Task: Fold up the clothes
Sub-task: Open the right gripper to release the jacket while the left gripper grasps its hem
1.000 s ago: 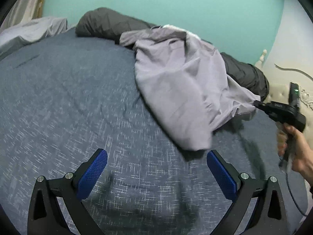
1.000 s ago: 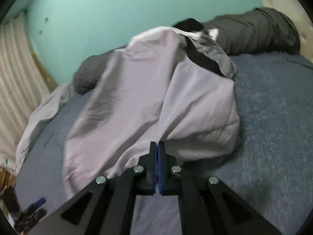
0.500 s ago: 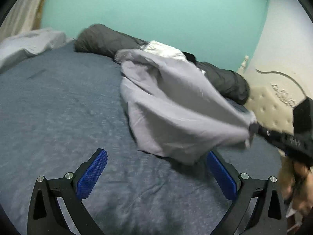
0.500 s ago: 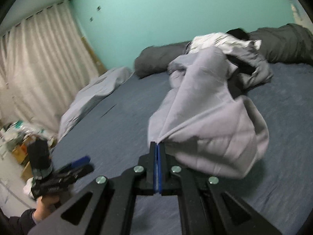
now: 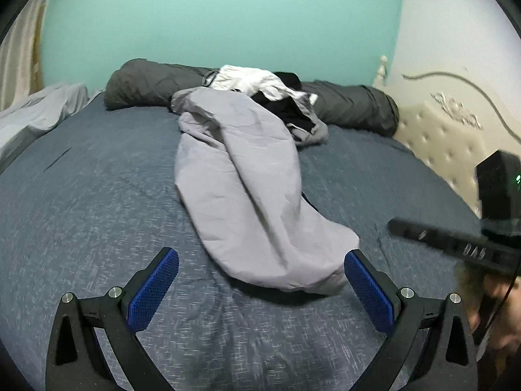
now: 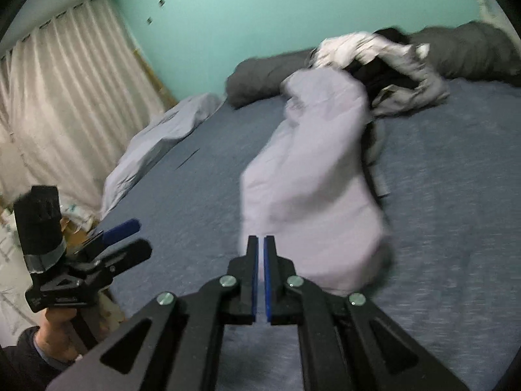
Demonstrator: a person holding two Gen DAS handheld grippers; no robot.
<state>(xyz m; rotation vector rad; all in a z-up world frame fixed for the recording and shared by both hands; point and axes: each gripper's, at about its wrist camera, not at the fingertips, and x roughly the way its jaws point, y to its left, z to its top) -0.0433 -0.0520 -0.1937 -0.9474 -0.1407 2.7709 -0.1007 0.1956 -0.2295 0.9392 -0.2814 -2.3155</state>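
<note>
A pale lilac-grey garment (image 5: pixel 247 189) (image 6: pixel 312 179) lies stretched in a long rumpled strip down the middle of the blue bed (image 5: pixel 81 195). Its far end reaches a pile of white, black and grey clothes (image 5: pixel 280 97) (image 6: pixel 390 65). My left gripper (image 5: pixel 260 255) hovers wide open just above the sheet, and the garment's near end lies between its fingertips, untouched. My right gripper (image 6: pixel 260 241) has its pads a narrow slit apart, with nothing in them, right at the garment's near edge. In the left wrist view the right gripper (image 5: pixel 395 224) sits off to the right of the cloth.
A dark grey rolled duvet (image 5: pixel 351 107) lies along the far side of the bed under the teal wall. A light grey sheet (image 6: pixel 162 137) is bunched at the left edge by the curtain (image 6: pixel 65 97). A cream tufted headboard (image 5: pixel 439 140) stands at the right.
The right gripper dragged the garment out of the pile toward me, then parted its pads and let go. The cloth has dropped flat onto the bed. The left gripper stayed open.
</note>
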